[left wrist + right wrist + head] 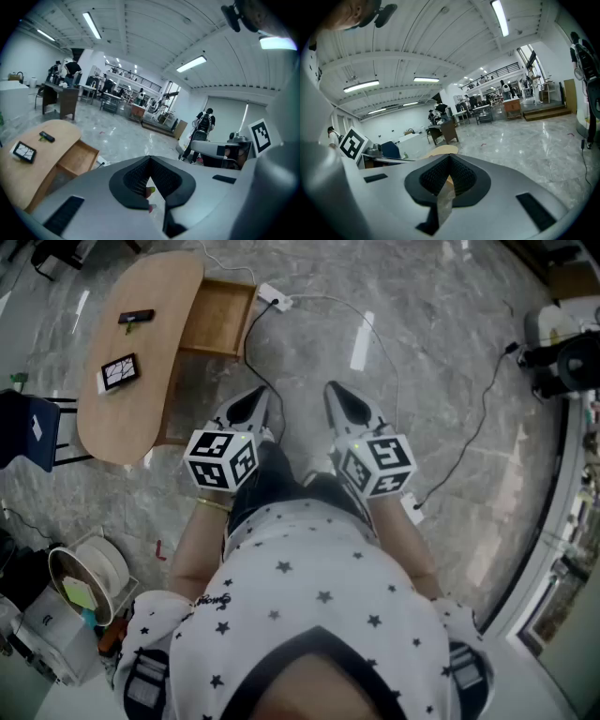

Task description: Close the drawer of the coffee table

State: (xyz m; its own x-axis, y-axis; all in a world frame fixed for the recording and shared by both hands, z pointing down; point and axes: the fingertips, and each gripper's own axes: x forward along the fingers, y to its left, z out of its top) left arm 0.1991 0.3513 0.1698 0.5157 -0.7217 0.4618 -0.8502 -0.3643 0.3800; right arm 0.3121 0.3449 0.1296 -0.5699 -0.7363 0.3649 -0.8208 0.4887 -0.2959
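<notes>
Head view: the drawer (217, 317) stood pulled out and empty, at 11 o'clock from the left tool (251, 404) and right tool (339, 401).
Left gripper view: the left tool's jaws were together, gripping nothing, and the drawer lay at 9 o'clock.
Right gripper view: the right tool was likewise closed and empty.

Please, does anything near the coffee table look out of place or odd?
Yes. The drawer stands pulled out from the side of the coffee table, showing its bare wooden bottom. A white power strip lies on the floor beside the drawer's corner, its cables trailing across the floor.
</notes>
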